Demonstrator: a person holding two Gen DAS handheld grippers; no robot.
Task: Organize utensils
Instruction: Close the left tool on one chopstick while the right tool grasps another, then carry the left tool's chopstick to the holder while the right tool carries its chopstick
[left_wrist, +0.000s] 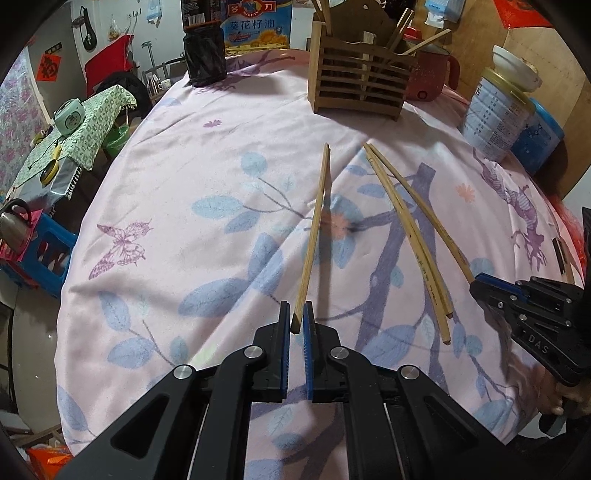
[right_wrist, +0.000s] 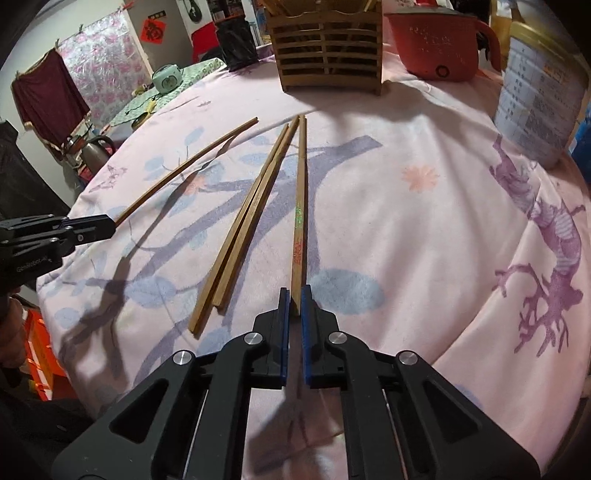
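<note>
My left gripper (left_wrist: 297, 315) is shut on the near end of one wooden chopstick (left_wrist: 314, 229), which points away toward the wooden utensil holder (left_wrist: 360, 83). My right gripper (right_wrist: 294, 301) is shut on the near end of another chopstick (right_wrist: 300, 206), also pointing at the holder (right_wrist: 327, 61). Two more chopsticks (right_wrist: 243, 225) lie side by side on the cloth between the grippers; they also show in the left wrist view (left_wrist: 410, 240). The holder has several chopsticks standing in it. The right gripper shows in the left view (left_wrist: 480, 286), and the left one in the right view (right_wrist: 107, 227).
A round table under a pink floral cloth (left_wrist: 207, 192). At the back stand a black container (left_wrist: 205, 55), a red electric pot (right_wrist: 434, 40), a milk-powder tin (left_wrist: 495, 114) with a bowl on top, and a blue tub (left_wrist: 543, 136).
</note>
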